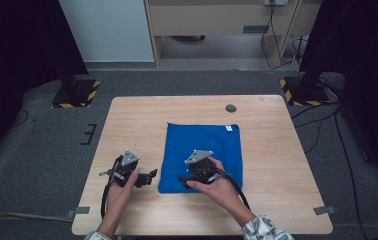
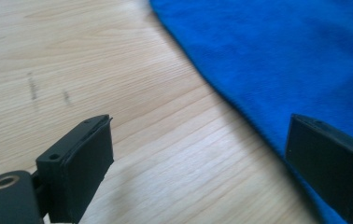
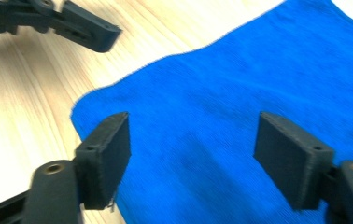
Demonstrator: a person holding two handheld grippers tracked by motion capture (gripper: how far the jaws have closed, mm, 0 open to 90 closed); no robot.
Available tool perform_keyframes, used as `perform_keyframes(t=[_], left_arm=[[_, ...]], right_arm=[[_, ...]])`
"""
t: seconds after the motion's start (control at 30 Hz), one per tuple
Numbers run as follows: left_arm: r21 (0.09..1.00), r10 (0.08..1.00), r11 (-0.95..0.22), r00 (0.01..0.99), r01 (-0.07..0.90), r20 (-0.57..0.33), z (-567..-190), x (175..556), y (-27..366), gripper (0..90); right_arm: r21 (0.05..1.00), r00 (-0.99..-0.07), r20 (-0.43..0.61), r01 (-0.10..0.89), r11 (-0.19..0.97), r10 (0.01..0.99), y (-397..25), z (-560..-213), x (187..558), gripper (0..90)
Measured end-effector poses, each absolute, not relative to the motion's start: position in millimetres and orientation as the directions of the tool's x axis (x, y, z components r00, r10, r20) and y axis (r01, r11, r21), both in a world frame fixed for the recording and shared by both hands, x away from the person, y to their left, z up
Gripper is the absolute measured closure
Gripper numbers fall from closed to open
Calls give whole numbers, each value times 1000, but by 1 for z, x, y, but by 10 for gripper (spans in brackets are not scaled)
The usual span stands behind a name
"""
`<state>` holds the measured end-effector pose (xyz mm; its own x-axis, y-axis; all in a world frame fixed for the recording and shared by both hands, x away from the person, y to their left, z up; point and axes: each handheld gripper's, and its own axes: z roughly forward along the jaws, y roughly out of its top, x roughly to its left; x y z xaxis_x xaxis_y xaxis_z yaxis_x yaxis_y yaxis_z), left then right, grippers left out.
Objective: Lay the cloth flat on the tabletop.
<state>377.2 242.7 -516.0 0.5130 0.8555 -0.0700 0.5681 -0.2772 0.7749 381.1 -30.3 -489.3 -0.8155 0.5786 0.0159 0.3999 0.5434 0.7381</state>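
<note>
A blue microfibre cloth (image 1: 202,152) lies spread flat on the wooden tabletop (image 1: 127,120), with a small white label (image 1: 229,128) at its far right corner. The right claw (image 1: 186,181) sits over the cloth's near left part, held in the person's right hand (image 1: 214,182), its grey three-cornered plate (image 1: 198,156) on top. In the right gripper view this claw (image 3: 193,149) stands wide open with nothing between its black jaws; blue cloth (image 3: 240,107) lies beneath and ahead of it, and the cloth's near left corner is just beside the left jaw. The left claw (image 1: 149,176) is just to the left of the cloth's left edge, over bare wood, held in the person's left hand (image 1: 122,187). In the left gripper view it (image 2: 198,158) is also spread wide and empty: its left jaw is above the wood, its right jaw above the cloth's edge (image 2: 277,74), and the wood grain (image 2: 95,70) stretches away ahead. Whether either claw touches the cloth cannot be told. Farther ahead on the tabletop, beyond the cloth, is a round dark cable hole (image 1: 231,108).
</note>
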Motion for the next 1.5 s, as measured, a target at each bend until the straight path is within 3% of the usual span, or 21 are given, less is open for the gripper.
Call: perform_keyframes(t=[0.2, 0.5, 0.87, 1.03, 1.3, 1.5], left_arm=[[778, 866, -265, 495, 570, -67, -516, 378, 247, 74], [774, 864, -274, 499, 570, -62, -516, 378, 246, 80], [772, 879, -258, 472, 581, -61, -517, 379, 251, 86], [774, 879, -254, 472, 580, -65, -517, 379, 252, 86], [775, 879, -243, 471, 584, -80, -517, 379, 253, 86], [780, 876, -229, 473, 582, -96, -516, 378, 255, 86]], right_arm=[[745, -836, 23, 380, 548, 548, -12, -490, 375, 353], [734, -859, 27, 364, 573, 511, 10, -498, 369, 386], [750, -881, 6, 317, 581, 474, 25, -503, 359, 614], [749, -884, 13, 319, 581, 468, 33, -506, 357, 575], [709, -879, -14, 328, 625, 477, 49, -520, 354, 439], [699, -872, -12, 343, 628, 489, 53, -527, 355, 469]])
